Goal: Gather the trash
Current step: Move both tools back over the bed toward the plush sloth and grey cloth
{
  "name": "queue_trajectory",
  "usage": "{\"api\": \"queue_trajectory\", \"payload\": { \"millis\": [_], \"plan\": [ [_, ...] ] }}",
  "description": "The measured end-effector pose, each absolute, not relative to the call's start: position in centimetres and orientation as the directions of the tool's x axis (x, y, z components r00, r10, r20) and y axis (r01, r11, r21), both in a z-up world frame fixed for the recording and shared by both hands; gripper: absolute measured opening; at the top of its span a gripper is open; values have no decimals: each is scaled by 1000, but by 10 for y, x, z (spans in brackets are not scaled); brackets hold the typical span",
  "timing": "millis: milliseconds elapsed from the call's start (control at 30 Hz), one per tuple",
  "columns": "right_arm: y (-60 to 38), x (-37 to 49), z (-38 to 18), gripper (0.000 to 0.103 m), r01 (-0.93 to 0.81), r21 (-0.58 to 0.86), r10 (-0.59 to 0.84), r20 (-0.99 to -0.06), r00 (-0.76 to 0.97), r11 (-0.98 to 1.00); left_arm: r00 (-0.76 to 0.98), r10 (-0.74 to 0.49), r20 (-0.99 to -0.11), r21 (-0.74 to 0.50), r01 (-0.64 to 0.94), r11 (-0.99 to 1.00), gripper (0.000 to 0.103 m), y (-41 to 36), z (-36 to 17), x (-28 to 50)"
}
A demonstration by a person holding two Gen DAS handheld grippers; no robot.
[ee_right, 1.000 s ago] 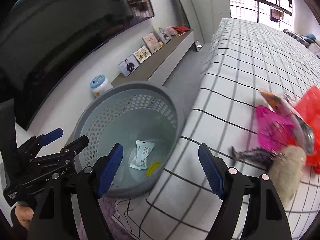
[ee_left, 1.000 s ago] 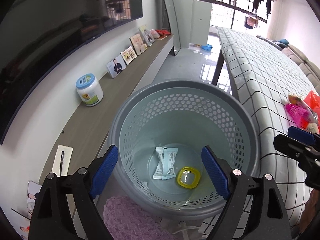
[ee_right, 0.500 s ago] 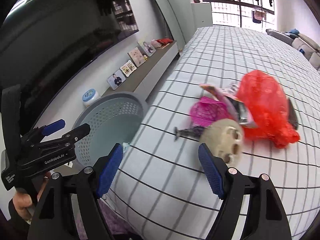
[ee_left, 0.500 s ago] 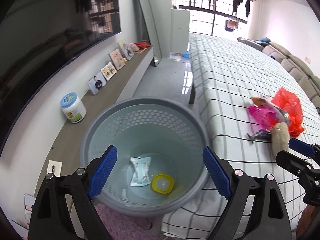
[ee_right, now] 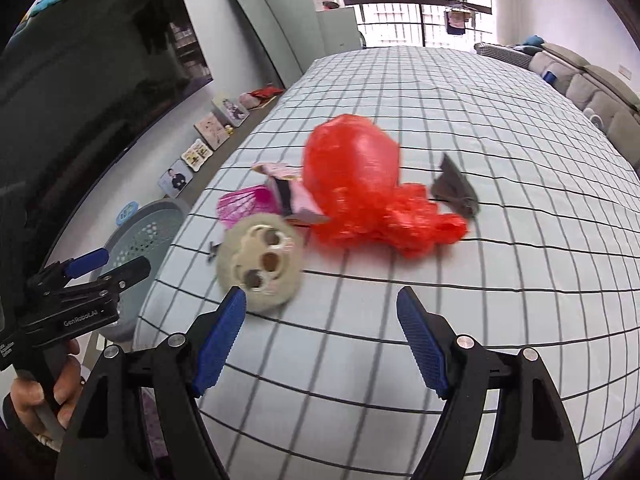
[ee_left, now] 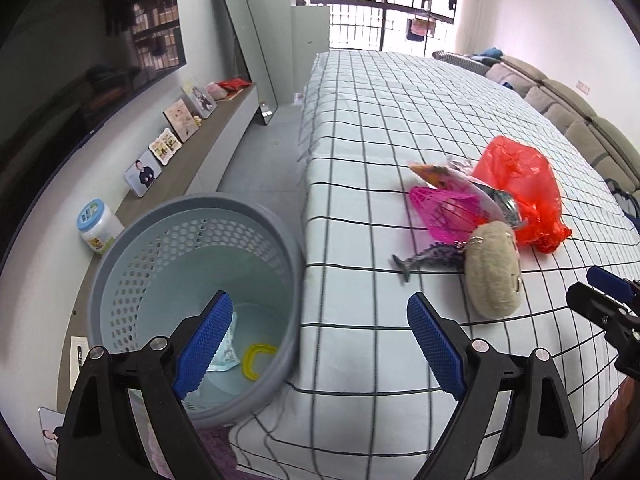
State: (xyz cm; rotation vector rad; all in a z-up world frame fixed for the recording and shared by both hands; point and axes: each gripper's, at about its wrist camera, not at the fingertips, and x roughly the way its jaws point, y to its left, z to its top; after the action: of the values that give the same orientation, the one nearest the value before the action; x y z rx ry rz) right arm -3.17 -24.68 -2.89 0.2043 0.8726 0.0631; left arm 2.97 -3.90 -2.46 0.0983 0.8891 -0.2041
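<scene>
A grey-blue perforated basket (ee_left: 132,256) stands on the floor beside the checked table (ee_left: 360,128); a white wrapper (ee_left: 226,350) and a yellow ring (ee_left: 256,360) lie inside. On the table sit a red plastic bag (ee_left: 520,188), a pink net (ee_left: 444,208), a snack wrapper (ee_left: 436,170), a beige plush (ee_left: 494,270) and a grey foil scrap (ee_left: 428,258). My left gripper (ee_left: 320,340) hovers over the basket's rim and table edge, jaws opening, nothing between them. My right gripper (ee_right: 320,340) is open above the cloth, just short of the plush (ee_right: 260,266) and red bag (ee_right: 360,184).
A low shelf (ee_left: 208,148) along the wall carries photo frames and a white jar (ee_left: 98,226). A mirror (ee_left: 244,52) leans at the far end. A dark scrap (ee_right: 456,190) lies right of the red bag. A sofa (ee_left: 580,120) runs along the right.
Both grippers swung right, away from above the basket and over the table. The trash pile moved toward the middle of both views, and the left jaws widened a little.
</scene>
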Motion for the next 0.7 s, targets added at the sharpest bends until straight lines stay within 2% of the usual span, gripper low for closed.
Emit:
{"api": "queue_trajectory", "payload": {
  "millis": [433,700],
  "plan": [
    [-330,-22,-35,74,133,196,61,-748,661,972,606,-137,-783,14,238,971,89,-81,-23,28],
    [-371,16,-36,74,163,121,-13,-764,645,979,617,-134,-775,15,229,973,91,-97,-19,27]
  ]
}}
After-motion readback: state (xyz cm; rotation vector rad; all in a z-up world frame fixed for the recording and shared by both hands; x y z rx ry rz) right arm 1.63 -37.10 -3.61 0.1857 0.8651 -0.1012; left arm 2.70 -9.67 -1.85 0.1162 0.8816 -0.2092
